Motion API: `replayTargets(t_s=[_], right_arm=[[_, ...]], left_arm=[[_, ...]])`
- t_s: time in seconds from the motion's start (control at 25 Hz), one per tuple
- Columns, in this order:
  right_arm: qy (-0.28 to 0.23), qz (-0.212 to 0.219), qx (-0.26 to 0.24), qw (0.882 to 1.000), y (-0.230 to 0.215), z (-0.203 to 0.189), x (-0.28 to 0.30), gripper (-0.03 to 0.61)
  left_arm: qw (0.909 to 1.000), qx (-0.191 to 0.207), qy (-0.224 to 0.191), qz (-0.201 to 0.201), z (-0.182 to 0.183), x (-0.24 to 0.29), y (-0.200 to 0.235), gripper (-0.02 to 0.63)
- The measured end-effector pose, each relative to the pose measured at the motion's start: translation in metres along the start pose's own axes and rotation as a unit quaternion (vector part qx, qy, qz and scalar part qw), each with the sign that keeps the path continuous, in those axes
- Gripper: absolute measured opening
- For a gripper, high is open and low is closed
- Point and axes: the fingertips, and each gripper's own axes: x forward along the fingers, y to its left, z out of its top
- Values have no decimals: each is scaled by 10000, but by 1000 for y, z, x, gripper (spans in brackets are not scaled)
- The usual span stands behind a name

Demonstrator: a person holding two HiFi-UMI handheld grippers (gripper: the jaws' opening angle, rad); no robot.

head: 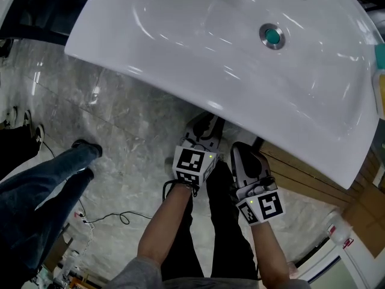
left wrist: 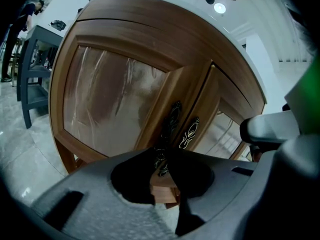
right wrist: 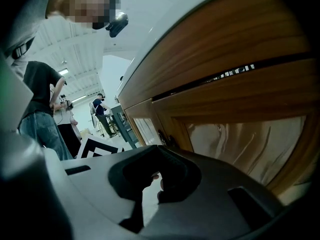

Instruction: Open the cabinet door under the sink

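So, left gripper [left wrist: 160,153] seemingly pinching the cabinet door handle [left wrist: 161,163], lower centre, right gripper [right wrist: 157,177] narrow gap, empty

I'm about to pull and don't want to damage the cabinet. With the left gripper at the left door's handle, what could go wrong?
1. The left gripper seems to hold only the lower end of the left door handle, so it may slip off when pulled.
2. The left gripper and right gripper sit tucked under the rim of the sink; lifting while pulling could knock it.
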Motion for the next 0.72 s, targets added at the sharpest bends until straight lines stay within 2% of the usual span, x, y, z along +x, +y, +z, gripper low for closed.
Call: replayTargets(t_s=[0.12,0.44,0.72], right_arm=[[-25,-27,-7,10000,6,0,-2,9],[-38,-124,-91,9999,12,-1,-11,9],[-76,-148,-106,9998,22,-7,-17,9]], left_arm=[[10000,67,-1,-15,0,-1,0,84],[9997,-243,96,29,-5,-12,2,84],[9996,-249,56,-118,-10,-29,3,84]])
